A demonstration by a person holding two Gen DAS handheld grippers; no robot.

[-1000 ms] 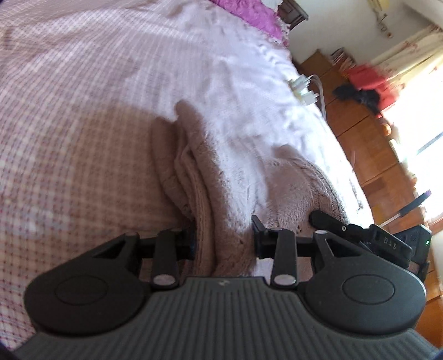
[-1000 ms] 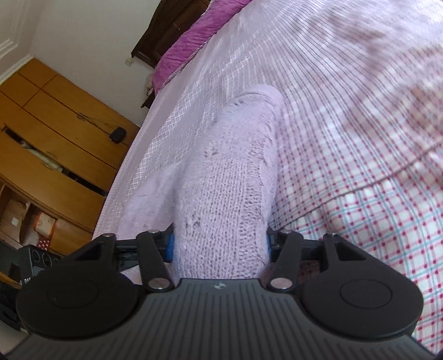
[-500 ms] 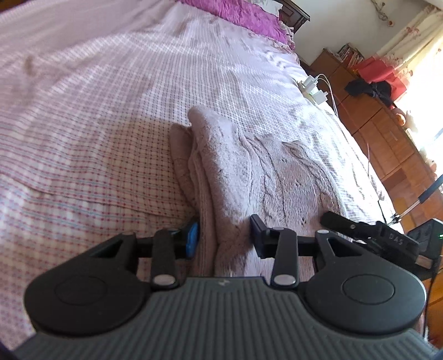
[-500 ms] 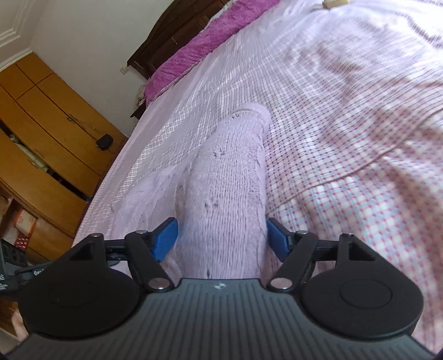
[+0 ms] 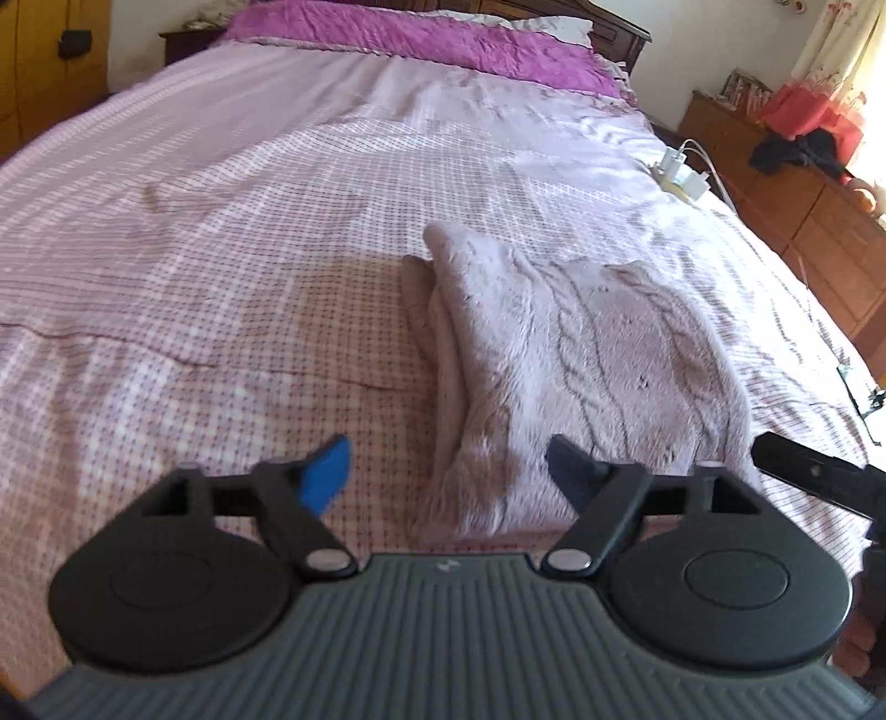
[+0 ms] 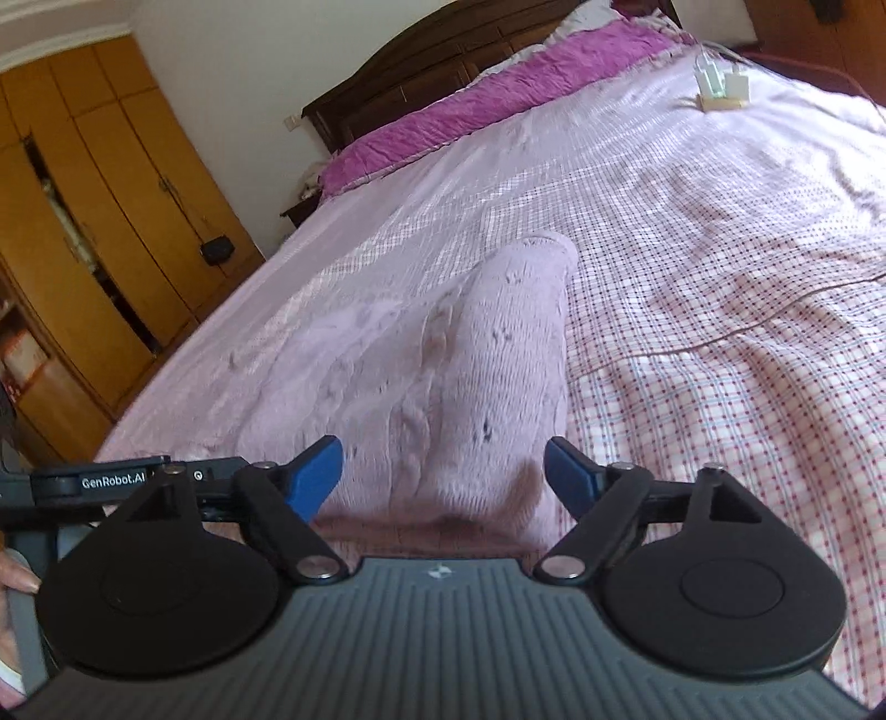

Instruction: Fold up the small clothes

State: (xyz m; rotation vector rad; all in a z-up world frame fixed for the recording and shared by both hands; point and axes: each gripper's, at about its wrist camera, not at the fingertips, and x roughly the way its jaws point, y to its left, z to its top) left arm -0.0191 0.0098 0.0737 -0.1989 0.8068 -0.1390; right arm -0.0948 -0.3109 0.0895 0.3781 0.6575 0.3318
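A pale pink cable-knit sweater (image 5: 587, 354) lies folded on the checked bedspread (image 5: 221, 232), its sleeve doubled along the left edge. My left gripper (image 5: 448, 471) hovers over its near left corner; the jaws are opening and touch no fabric. In the right wrist view the same sweater (image 6: 443, 360) lies flat with a sleeve folded along its right side. My right gripper (image 6: 443, 471) sits above the sweater's near edge, jaws opening, the blue pads clear of the knit. The left gripper's arm (image 6: 99, 479) shows at the left of that view.
A purple pillow (image 5: 421, 39) and dark headboard (image 6: 421, 72) are at the far end of the bed. White chargers with cables (image 5: 681, 174) lie near the bed's right edge. Wooden drawers (image 5: 797, 205) stand to the right, a wardrobe (image 6: 83, 249) to the left.
Both grippers let go of the sweater, opened wide and drew back and upward. The sweater now lies flat on the bed, and more of the bed shows.
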